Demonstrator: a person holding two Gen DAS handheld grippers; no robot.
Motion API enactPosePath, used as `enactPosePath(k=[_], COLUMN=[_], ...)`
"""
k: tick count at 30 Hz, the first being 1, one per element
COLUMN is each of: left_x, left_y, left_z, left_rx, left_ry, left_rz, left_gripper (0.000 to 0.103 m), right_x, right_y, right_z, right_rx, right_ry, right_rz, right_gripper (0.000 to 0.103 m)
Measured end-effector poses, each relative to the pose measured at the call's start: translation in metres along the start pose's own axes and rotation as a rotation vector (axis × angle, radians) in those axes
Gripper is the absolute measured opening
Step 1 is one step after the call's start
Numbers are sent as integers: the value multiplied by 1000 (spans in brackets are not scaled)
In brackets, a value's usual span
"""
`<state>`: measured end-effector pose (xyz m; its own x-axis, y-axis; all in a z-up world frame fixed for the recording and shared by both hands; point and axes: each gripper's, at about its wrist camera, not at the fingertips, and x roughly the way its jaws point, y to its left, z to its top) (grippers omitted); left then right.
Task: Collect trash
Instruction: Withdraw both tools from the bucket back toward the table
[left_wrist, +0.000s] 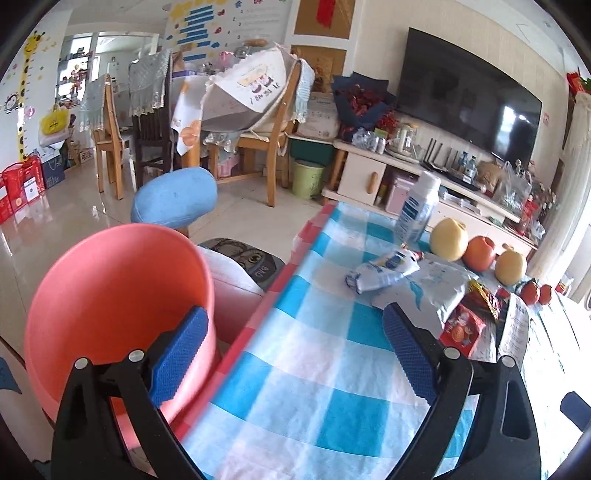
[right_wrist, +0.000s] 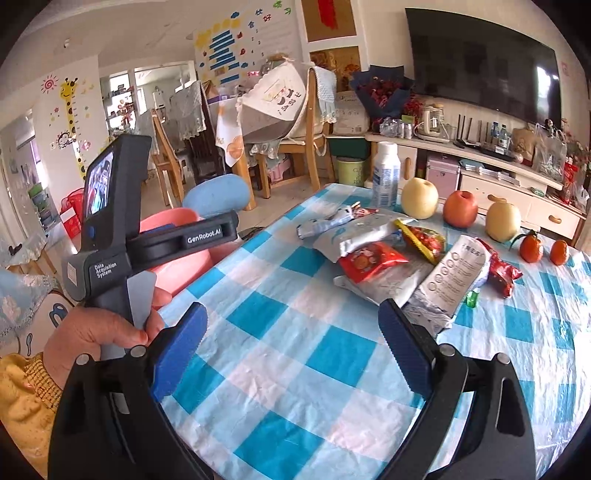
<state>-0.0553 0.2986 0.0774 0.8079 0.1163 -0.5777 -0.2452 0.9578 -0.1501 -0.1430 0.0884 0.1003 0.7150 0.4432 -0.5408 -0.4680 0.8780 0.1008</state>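
Wrappers (right_wrist: 373, 254) are lying heaped on the bench (right_wrist: 295, 369), just beyond your right tongs (right_wrist: 291, 343). Both tongs are gaping wide, holding nothing; your left tongs (left_wrist: 291, 347) are straddling the pink bin's (left_wrist: 110, 295) rim.

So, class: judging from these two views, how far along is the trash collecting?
Hardly begun. Done: nothing visible; the wrappers all lie piled on the checked tablecloth, and what shows of the pink bin's inside is bare. In hand: nothing, as the left claw and the right claw are open, the left one beside the bin. Left: every wrapper. The fruit and bottle may stay.
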Motion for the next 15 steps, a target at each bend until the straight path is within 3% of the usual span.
enactPosePath(k=[15], left_x=[4], left_y=[-54], left_z=[-10], left_rx=[106], left_ry=[13], left_rz=[-78], left_gripper=[95], right_x=[-12], right_y=[-53], right_z=[-13], right_rx=[84], right_ry=[-2], right_rz=[-32], right_gripper=[94])
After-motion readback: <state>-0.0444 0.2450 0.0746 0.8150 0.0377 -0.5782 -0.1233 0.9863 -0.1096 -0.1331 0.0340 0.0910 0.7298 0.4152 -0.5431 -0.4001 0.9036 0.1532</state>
